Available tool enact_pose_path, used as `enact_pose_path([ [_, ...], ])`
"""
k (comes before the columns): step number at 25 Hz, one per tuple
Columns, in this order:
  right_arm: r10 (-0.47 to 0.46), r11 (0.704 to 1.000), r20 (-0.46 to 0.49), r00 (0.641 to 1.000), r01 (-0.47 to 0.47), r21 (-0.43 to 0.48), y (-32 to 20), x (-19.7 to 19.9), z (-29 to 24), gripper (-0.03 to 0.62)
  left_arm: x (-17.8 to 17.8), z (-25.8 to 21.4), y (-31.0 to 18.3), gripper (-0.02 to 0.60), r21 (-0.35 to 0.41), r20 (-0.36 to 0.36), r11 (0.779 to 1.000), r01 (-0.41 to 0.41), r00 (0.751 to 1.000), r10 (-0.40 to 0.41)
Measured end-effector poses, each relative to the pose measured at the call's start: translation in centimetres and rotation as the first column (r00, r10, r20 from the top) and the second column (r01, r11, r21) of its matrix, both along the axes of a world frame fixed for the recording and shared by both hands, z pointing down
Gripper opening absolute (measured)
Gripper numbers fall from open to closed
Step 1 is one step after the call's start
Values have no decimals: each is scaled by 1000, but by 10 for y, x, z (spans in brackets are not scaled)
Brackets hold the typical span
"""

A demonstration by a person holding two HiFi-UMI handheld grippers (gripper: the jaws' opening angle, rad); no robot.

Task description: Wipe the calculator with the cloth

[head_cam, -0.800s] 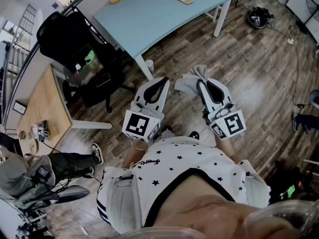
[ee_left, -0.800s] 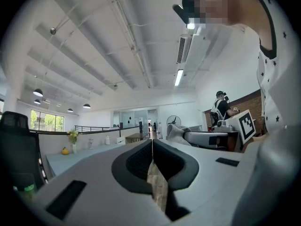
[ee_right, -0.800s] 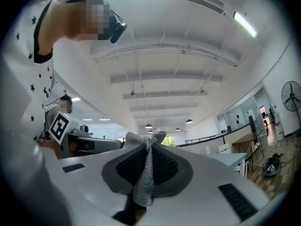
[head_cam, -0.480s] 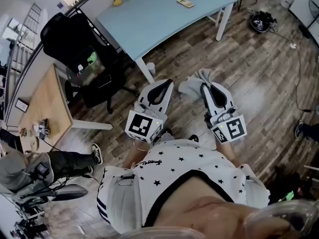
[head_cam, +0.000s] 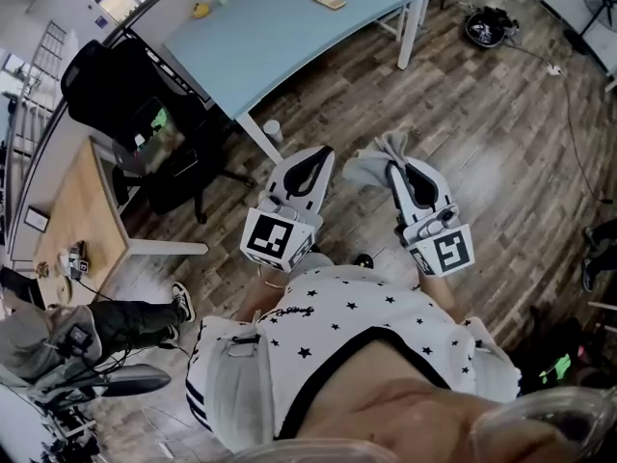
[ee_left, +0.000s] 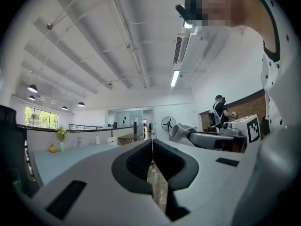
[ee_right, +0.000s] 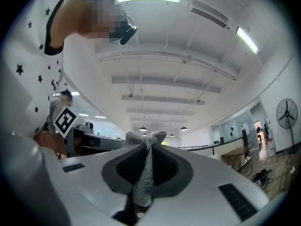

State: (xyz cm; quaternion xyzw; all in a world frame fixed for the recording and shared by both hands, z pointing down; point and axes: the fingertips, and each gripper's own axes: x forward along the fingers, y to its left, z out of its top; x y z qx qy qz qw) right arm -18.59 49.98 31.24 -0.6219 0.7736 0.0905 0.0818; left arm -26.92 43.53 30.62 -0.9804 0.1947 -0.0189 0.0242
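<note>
Well short of the table (head_cam: 289, 37) carrying the calculator (head_cam: 329, 1), the right tongs (head_cam: 393, 165) pinch the grey cloth (head_cam: 369, 165); the left tongs (head_cam: 321, 154) (beside them) are clenched empty.

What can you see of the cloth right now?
The cloth is grey and soft-looking, with a fine waffle weave. The right claw is shut on it: the jaws pinch it into a narrow strip, and a crumpled tuft fans out past their tips. It is held in the air above the wooden floor, short of the blue table; nothing else touches it.
</note>
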Motion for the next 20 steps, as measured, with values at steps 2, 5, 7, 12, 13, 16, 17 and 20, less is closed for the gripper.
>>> enact_pose_path([
  [2, 15, 1000, -50, 999, -15, 6, 8, 8, -2, 31, 10, 2, 7, 31, -5, 6, 1000, -18, 1000, 18],
  [5, 37, 999, -50, 998, -36, 7, 16, 18, -3, 31, 20, 7, 14, 31, -12, 20, 999, -38, 999, 38],
  [7, 53, 999, -41, 998, -53, 5, 17, 23, 0, 31, 26, 10, 15, 31, -16, 23, 999, -48, 999, 48],
  [12, 21, 999, -4, 1000, -21, -31, 10, 33, 8, 31, 46, 19, 6, 31, -32, 19, 997, -71, 997, 72],
  [13, 29, 999, -5, 1000, -30, -30, 7, 38, 7, 31, 52, 21, 2, 31, -33, 19, 996, -79, 997, 80],
  [16, 69, 997, -16, 997, -70, -24, -5, 58, 4, 31, 73, 25, -14, 31, -31, 10, 994, -107, 994, 108],
  [17, 78, 997, -15, 997, -78, -25, -9, 65, 4, 31, 81, 25, -20, 31, -30, 5, 993, -118, 993, 118],
  [20, 100, 994, -20, 995, -101, -29, -27, 86, 2, 31, 104, 22, -39, 31, -19, -14, 990, -140, 990, 139],
])
